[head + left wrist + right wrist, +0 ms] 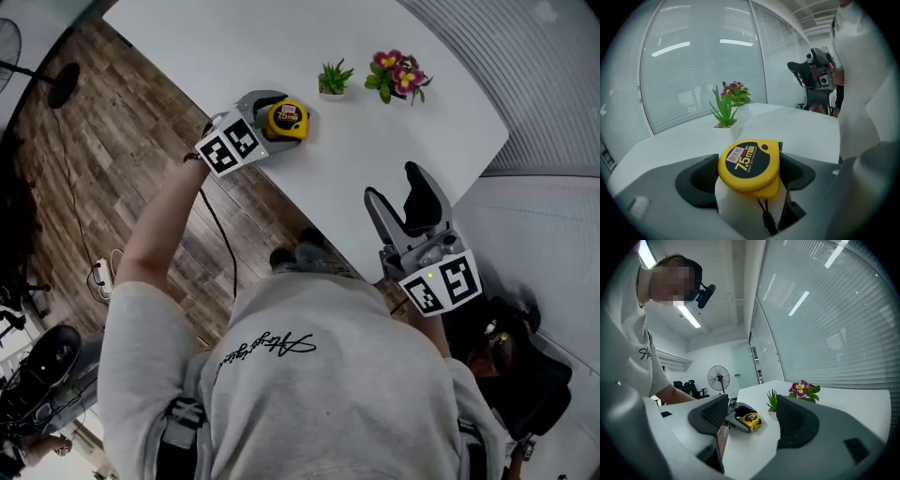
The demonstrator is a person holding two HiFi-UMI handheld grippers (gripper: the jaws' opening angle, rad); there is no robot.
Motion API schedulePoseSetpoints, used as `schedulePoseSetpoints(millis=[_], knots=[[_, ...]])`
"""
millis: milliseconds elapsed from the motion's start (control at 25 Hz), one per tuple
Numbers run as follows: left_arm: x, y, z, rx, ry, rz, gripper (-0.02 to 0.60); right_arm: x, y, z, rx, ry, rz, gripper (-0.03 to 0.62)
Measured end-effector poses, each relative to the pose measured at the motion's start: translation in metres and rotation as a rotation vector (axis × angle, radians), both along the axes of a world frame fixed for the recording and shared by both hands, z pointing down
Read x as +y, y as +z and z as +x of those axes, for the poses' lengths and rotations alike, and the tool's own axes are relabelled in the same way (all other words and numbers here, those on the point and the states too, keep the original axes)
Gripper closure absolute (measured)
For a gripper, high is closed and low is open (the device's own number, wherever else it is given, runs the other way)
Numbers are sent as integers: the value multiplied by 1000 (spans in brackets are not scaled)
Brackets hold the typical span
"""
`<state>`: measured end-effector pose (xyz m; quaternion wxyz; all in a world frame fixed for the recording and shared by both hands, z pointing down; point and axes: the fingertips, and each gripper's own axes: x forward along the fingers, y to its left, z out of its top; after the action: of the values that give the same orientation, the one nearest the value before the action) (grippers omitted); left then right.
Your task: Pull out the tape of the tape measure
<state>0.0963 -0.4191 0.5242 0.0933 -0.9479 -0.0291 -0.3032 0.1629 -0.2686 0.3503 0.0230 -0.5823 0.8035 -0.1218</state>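
Person (319,375): grey shirt with script lettering, fills the bottom of the head view; stands at the table's near edge, one gripper in each hand.
Wood floor (122,122): brown planks running along the table's left edge.
Table (234,47): white top, carries the tape measure and two potted plants.
Right gripper (391,183): held over the table's near edge, towards the right corner. Jaws spread wide, nothing between them. Its own view looks across the table at the tape measure and the plants. Well apart from the left gripper.
Left gripper (277,114): at the table's left edge, tilted downward. Jaws pinch the tape measure, one dark pad against each side of the case.
Tape measure (748,164): yellow case with a black round label marked 7.5 m, label face up. Located just inside the table's left edge, between the left gripper's jaws. Black strap (764,211) hangs from the case on the gripper side.
Flowering plant (399,75): pink blooms and green leaves, farther in, towards the table's right edge.
Succulent (334,79): spiky green, in a small white pot, between the tape measure and the flowering plant, near the latter.
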Motion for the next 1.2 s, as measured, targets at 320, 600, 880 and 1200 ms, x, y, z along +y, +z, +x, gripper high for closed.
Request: schedulePoseSetpoints(millis=[320,600,880,1200], knots=[[6,-3,0,21,-106,7,198,0,-4,3,-1,-30,19,292],[24,-18,15,88,-189,0,196,-7,1,-1,-12,-76,27,301],[33,-70,25,227,-350,-8,196,-15,14,-2,8,-118,31,336],[61,-144,24,385,-431,47,196,-19,12,-7,164,-166,95,396]])
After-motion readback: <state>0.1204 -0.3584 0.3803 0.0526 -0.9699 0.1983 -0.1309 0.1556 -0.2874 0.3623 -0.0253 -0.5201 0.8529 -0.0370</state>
